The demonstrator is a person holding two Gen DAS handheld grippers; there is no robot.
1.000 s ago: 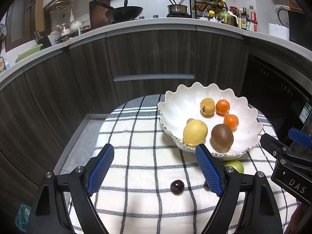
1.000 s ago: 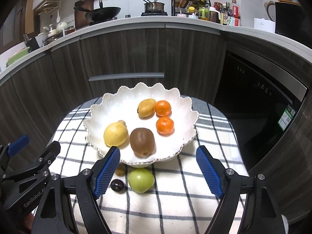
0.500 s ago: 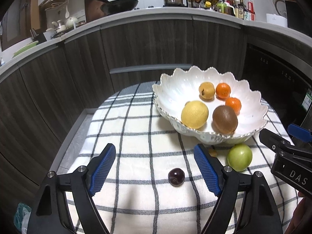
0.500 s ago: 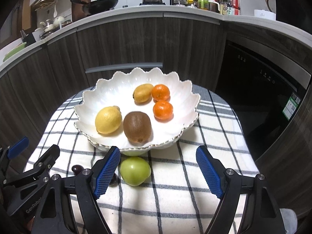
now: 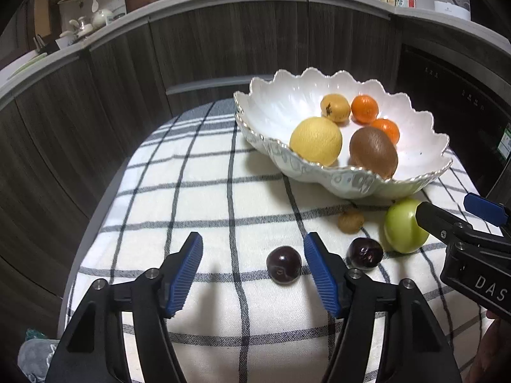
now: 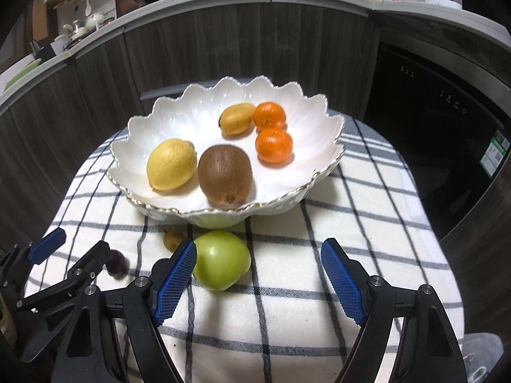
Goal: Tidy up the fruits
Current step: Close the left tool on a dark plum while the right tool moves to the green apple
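Observation:
A white scalloped bowl [image 5: 319, 178] [image 6: 287, 204] on a checked cloth holds a lemon [image 5: 315, 140] [image 6: 171, 164], a kiwi [image 5: 373, 152] [image 6: 224, 174], two oranges [image 6: 274, 145] and a small yellow fruit [image 6: 235, 118]. In front of the bowl lie a green apple [image 6: 222, 260] [image 5: 403, 226], a small brown fruit [image 5: 350, 221] and two dark plums. My left gripper [image 5: 254, 269] is closing; one plum [image 5: 283, 269] lies just inside its right finger, untouched. The other plum [image 5: 364, 253] lies further right. My right gripper [image 6: 258, 279] stands open, with the apple by its left finger.
The checked cloth [image 5: 204, 191] covers a small round table with drop-offs on all sides. Dark wood cabinets [image 5: 223, 41] curve behind it, with a dark appliance front [image 6: 431, 121] at the right. A worktop with pans and bottles runs above.
Both grippers have sunk toward the cloth and come closer to the loose fruit. The left jaws have narrowed. The right jaws kept their width.

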